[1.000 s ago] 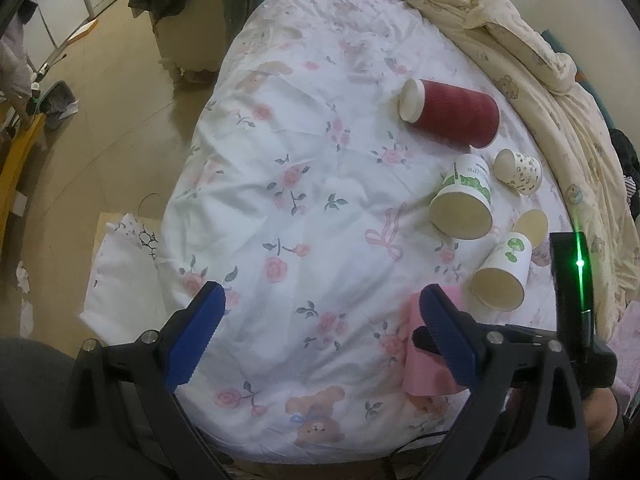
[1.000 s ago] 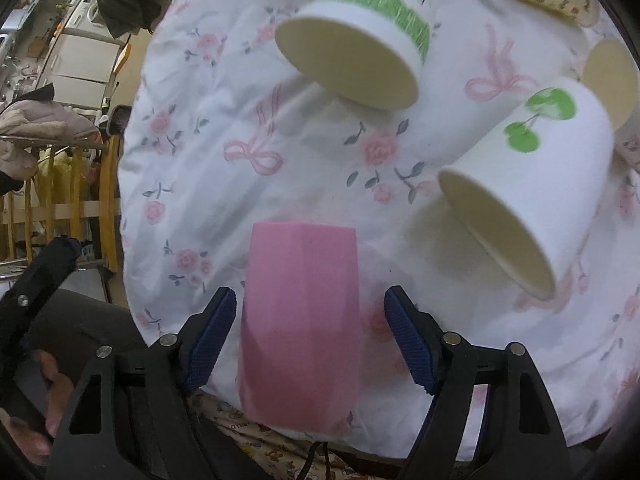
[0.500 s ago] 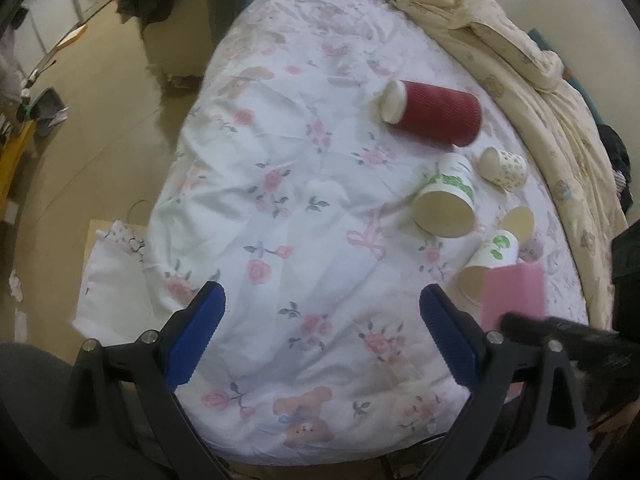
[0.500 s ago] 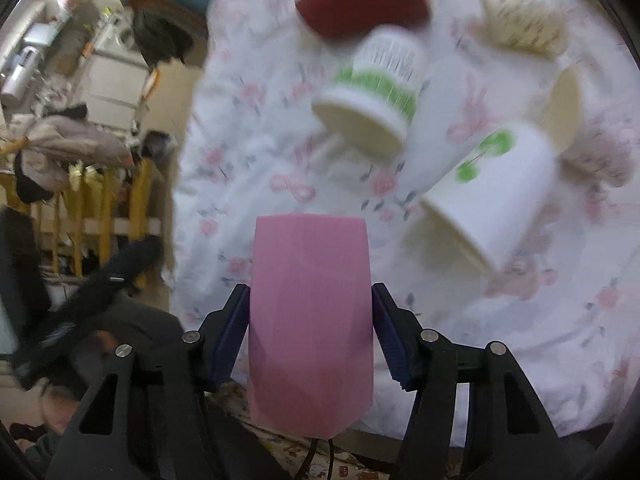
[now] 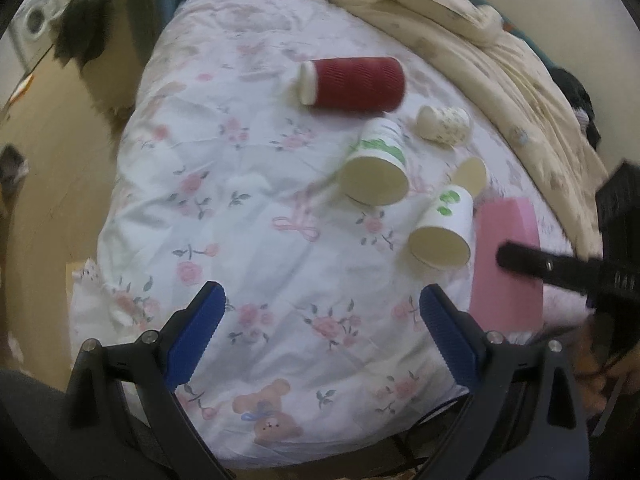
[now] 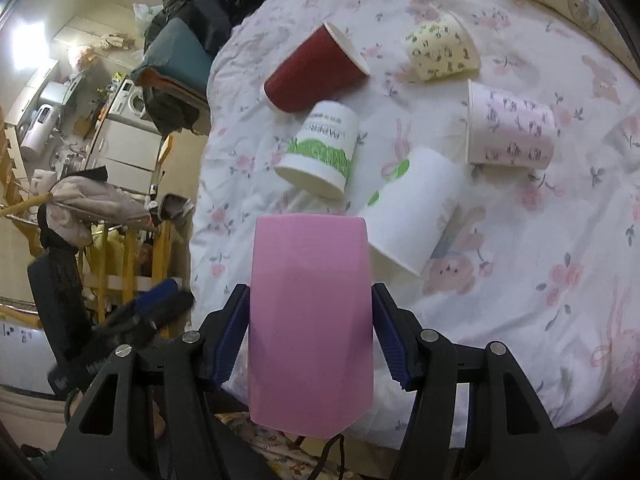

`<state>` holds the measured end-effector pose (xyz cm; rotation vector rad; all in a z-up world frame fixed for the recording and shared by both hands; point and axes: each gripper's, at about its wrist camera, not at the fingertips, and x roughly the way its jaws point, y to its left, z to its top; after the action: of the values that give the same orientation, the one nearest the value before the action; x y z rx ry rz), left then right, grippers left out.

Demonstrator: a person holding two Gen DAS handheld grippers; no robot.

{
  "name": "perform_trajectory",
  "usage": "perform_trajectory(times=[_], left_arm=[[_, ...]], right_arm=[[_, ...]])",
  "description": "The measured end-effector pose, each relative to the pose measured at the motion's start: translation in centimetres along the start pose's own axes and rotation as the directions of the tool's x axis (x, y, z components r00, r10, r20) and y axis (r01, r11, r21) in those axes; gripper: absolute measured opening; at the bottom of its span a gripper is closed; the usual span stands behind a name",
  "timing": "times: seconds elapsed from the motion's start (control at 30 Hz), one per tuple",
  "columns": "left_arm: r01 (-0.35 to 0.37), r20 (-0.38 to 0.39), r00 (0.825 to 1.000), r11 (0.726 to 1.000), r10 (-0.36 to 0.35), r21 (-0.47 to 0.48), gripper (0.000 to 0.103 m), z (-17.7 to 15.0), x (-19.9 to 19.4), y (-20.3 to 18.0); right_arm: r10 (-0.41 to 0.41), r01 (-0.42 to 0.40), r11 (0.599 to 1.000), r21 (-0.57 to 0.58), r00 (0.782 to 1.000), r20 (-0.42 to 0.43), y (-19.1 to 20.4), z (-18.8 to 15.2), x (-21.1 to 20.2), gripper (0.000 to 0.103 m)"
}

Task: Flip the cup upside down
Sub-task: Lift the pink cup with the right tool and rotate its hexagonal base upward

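Note:
My right gripper (image 6: 310, 336) is shut on a pink faceted cup (image 6: 308, 312) and holds it in the air above the near edge of the bed. The same pink cup (image 5: 506, 268) shows at the right of the left wrist view, with a black finger (image 5: 532, 264) of the right gripper across it. My left gripper (image 5: 324, 340) is open and empty over the floral sheet (image 5: 248, 208) near the bed's front edge, left of the pink cup.
Several paper cups lie on their sides on the bed: a red one (image 6: 316, 70), a white one with green grass (image 6: 320, 150), a white one with a green print (image 6: 412, 210), a pink-patterned one (image 6: 512, 132) and a small yellow-patterned one (image 6: 442, 50). A beige quilt (image 5: 480, 48) lies along the far right.
My right gripper closed on the pink cup and lifted it off the sheet. Both views have pulled back and up from the bed.

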<state>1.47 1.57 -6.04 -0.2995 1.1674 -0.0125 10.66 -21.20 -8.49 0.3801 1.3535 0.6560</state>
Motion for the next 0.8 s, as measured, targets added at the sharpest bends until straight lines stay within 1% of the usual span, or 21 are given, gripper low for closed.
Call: perform_trajectory(times=[0.17, 0.2, 0.27, 0.3, 0.33, 0.4, 0.43, 0.47, 0.53, 0.63, 0.73, 0.8], left_arm=[[0.054, -0.003, 0.999, 0.997, -0.054, 0.056, 0.097, -0.3, -0.1, -1.6], [0.070, 0.000, 0.998, 0.995, -0.070, 0.064, 0.097, -0.4, -0.2, -1.9], [0.125, 0.001, 0.992, 0.989, -0.125, 0.085, 0.096, -0.5, -0.6, -2.6], [0.154, 0.006, 0.988, 0.984, -0.155, 0.089, 0.096, -0.5, -0.8, -2.9], [0.205, 0.016, 0.978, 0.974, -0.207, 0.097, 0.097, -0.6, -1.2, -3.5], [0.264, -0.002, 0.964, 0.953, -0.266, 0.147, 0.096, -0.8, -1.5, -4.7], [0.273, -0.013, 0.962, 0.947, -0.274, 0.172, 0.096, -0.9, -1.4, -5.3], [0.269, -0.023, 0.963, 0.943, -0.269, 0.199, 0.097, -1.2, -1.3, -6.0], [0.246, -0.029, 0.969, 0.944, -0.246, 0.221, 0.097, -1.6, -1.0, -6.6], [0.252, -0.053, 0.968, 0.939, -0.246, 0.233, 0.096, -1.9, -0.7, -7.1], [0.224, -0.062, 0.975, 0.946, -0.216, 0.233, 0.096, -2.1, -0.3, -7.0], [0.221, -0.070, 0.975, 0.950, -0.211, 0.219, 0.097, -2.0, 0.0, -6.8]], right_arm=[[-0.019, 0.019, 1.000, 0.006, 1.000, 0.007, -0.5, -0.2, 0.0, 0.063], [-0.018, 0.018, 1.000, 0.004, 1.000, 0.008, -0.5, -0.3, -0.1, 0.063], [-0.023, 0.023, 1.000, 0.001, 1.000, 0.012, -0.5, -0.4, -0.2, 0.063], [-0.025, 0.025, 1.000, 0.001, 1.000, 0.009, -0.5, -0.4, -0.1, 0.063], [-0.024, 0.024, 1.000, 0.002, 1.000, 0.007, -0.4, -0.5, -0.1, 0.063], [-0.027, 0.027, 1.000, -0.009, 1.000, 0.006, -0.2, -0.5, 0.0, 0.063], [-0.031, 0.031, 0.999, -0.019, 0.999, 0.009, 0.0, -0.6, 0.0, 0.063], [-0.030, 0.030, 0.999, -0.030, 1.000, 0.008, 0.2, -0.6, 0.1, 0.063], [-0.021, 0.021, 0.998, -0.057, 1.000, 0.002, 0.8, -0.7, 0.3, 0.063], [-0.023, 0.023, 0.995, -0.095, 1.000, -0.003, 1.6, -1.1, 0.6, 0.063], [-0.013, 0.012, 0.993, -0.121, 1.000, -0.006, 2.2, -1.3, 0.6, 0.063], [-0.011, 0.010, 0.990, -0.138, 1.000, -0.003, 2.5, -1.3, 0.5, 0.063]])
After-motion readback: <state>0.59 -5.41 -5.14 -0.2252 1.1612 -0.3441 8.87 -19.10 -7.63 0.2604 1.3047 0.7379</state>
